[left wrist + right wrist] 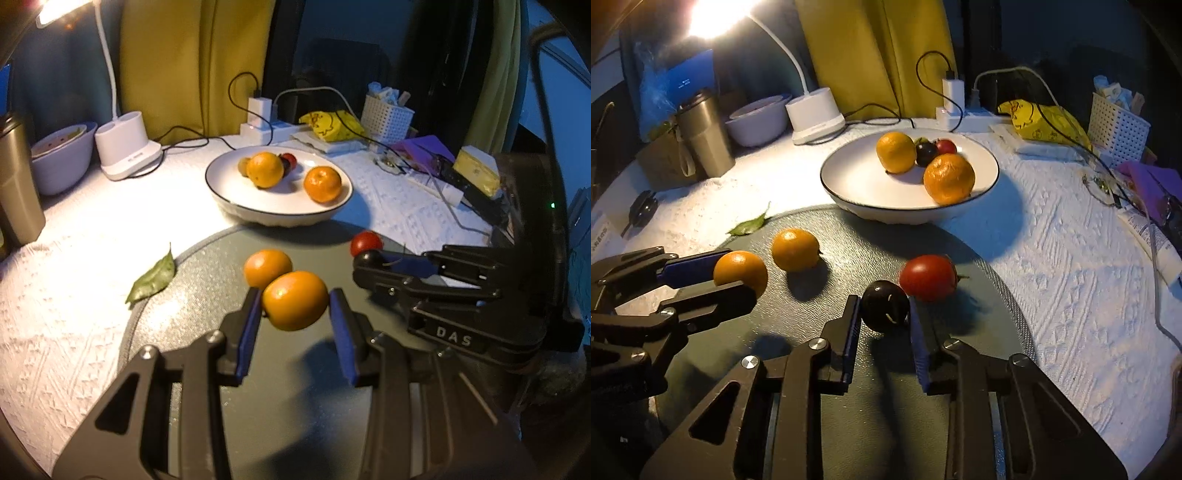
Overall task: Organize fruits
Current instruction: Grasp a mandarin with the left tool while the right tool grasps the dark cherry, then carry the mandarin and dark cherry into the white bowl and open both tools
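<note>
White textured tablecloth carries grey round mat, white plate, leaf, lamp base.

Left hand-held gripper angled downward, blue pads clamped on orange fruit (lifted clear). Right hand-held gripper angled downward, pads pinching dark fruit.

the round grey-green mat is bare toward its near edge. a loose orange mandarin and a red cherry tomato lie between the grippers and the white black-rimmed bowl. white textured tablecloth lies bare at right; cables and a white perforated basket crowd its far edge.
</note>
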The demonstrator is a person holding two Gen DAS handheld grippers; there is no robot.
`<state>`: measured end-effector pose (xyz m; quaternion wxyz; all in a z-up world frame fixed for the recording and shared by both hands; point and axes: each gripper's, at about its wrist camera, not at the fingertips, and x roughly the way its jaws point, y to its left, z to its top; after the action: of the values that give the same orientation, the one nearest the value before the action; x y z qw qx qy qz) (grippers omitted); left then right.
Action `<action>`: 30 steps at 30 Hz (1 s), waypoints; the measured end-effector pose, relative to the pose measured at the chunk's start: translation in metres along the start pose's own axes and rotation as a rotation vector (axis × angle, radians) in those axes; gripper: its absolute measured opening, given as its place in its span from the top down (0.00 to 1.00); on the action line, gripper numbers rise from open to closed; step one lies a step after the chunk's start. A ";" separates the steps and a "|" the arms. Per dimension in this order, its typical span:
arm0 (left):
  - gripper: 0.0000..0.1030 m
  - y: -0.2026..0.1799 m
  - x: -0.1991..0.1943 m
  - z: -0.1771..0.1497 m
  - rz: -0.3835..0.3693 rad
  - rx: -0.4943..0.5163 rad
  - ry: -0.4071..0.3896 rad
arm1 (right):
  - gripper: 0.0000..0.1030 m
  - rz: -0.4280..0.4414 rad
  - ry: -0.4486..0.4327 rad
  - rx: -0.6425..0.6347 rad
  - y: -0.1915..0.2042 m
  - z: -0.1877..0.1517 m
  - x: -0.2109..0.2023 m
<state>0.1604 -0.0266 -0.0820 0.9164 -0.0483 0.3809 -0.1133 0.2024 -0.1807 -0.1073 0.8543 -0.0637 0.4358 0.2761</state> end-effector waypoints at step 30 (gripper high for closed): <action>0.62 0.010 0.007 0.048 0.025 0.010 -0.049 | 0.73 0.036 -0.093 -0.034 -0.010 0.044 -0.015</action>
<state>0.2013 -0.0190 -0.0546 0.9270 -0.0418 0.3584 -0.1023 0.2324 -0.1797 -0.0702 0.8673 -0.0572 0.3918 0.3016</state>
